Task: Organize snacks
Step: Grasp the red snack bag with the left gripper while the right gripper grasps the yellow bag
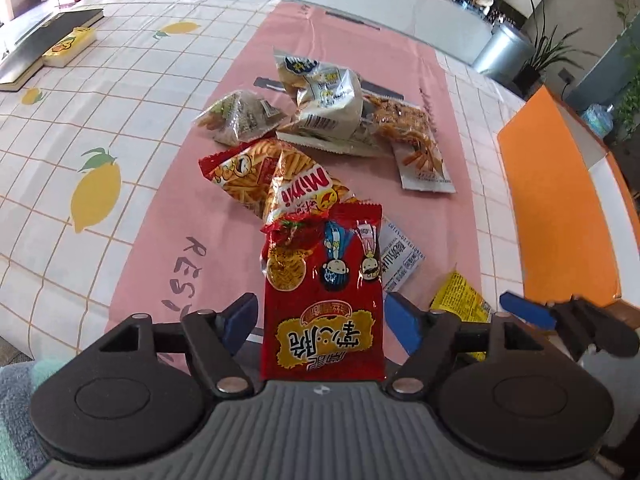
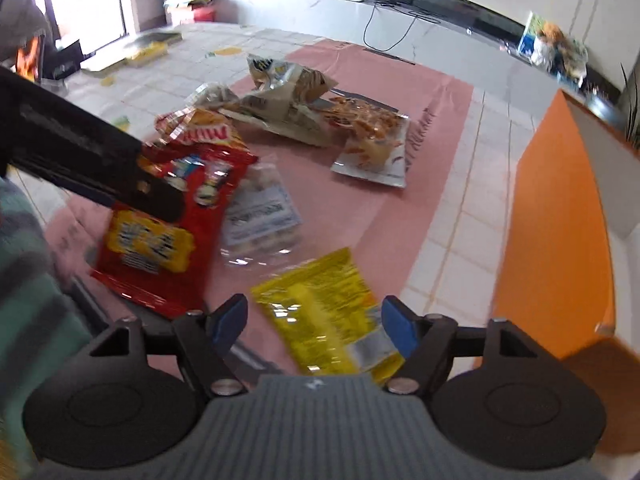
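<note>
On the tabletop [image 1: 120,92] a pink rectangular mat [image 1: 208,184] carries a loose pile of snack packets. The red glossy foil packet [image 1: 322,300] lies nearest, with the Mimi chip bags [image 1: 276,178] just beyond it and the pale crinkled bags [image 1: 320,104] farther still. The yellow printed packet [image 2: 328,312] sits near right, and the tall orange box [image 1: 560,208] stands at the right edge.

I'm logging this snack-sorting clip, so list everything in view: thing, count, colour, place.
red packet: 1, red, between the left fingers
yellow packet: 1, yellow, between the right fingers
clear packet: 1, clear with white label, mat, beside red packet
Mimi bags: 2, red-orange, mat centre
pale bags: about 3, white-beige, far pile
strip-snack packet: 1, clear with orange contents, mat right
mat: 1, pink
tablecloth: 1, white, lemon print
box: 1, orange, right
left gripper: open
right gripper: open
</note>
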Demonstrator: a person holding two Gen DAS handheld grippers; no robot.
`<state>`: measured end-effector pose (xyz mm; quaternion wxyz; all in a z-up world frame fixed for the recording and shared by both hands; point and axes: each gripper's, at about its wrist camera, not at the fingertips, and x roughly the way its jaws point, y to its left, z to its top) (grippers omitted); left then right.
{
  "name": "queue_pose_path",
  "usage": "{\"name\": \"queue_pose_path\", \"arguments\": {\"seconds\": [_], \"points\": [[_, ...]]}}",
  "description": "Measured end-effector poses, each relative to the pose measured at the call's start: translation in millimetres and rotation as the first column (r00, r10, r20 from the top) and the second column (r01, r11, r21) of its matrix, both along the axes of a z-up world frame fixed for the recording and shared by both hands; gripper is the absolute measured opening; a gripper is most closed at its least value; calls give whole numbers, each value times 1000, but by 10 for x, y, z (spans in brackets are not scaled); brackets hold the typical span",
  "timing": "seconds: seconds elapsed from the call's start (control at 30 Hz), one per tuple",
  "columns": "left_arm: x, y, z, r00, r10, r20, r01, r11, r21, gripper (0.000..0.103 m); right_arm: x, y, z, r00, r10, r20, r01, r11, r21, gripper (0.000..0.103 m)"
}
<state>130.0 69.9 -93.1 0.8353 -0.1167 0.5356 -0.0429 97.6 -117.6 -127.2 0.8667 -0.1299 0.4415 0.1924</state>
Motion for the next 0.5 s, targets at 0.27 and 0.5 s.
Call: {"name": "queue_pose_path", "arguments": {"seconds": [0.27,0.5], "points": [[71,-221,-66,1000,-10,-8,11,996,88,89,192,-190,-194,996,-17,-86,22,998,56,83],[158,-346,-180,1000,-17,-21,20,990,143,91,3,-95,-147,987,-76,-143,97,985,141,76]]}}
